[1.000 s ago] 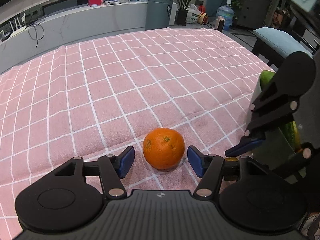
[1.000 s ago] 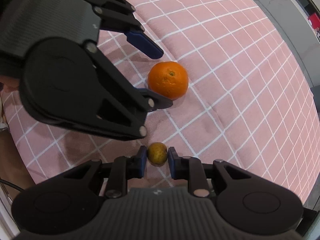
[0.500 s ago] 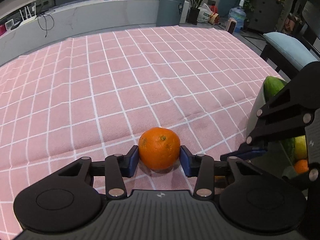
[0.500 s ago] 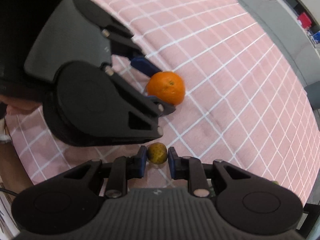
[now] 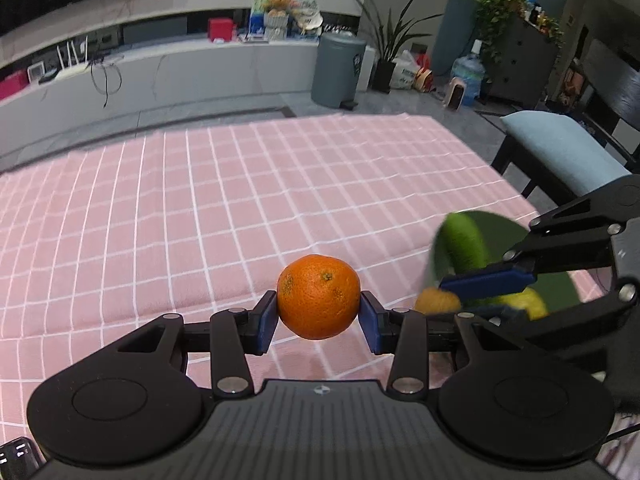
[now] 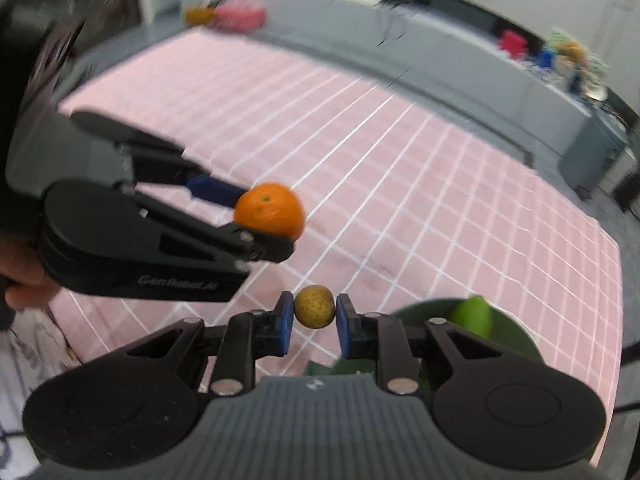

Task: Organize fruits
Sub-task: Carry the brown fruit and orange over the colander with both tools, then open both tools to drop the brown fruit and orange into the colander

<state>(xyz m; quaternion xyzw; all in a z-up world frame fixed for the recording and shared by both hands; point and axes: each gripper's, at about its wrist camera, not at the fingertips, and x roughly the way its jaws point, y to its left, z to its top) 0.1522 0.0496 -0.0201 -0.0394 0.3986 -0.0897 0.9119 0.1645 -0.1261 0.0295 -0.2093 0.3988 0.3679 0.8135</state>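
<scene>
Above the pink checked cloth on your worktop, the orange is round, bright and dimpled, with a few dark specks. To its right a green bowl holds a green fruit and yellow ones; your right gripper partly hides it. The orange sits clamped between your left gripper fingers, clear of the cloth. Your right fingers pinch a small yellowish fruit near the bowl's rim.
</scene>
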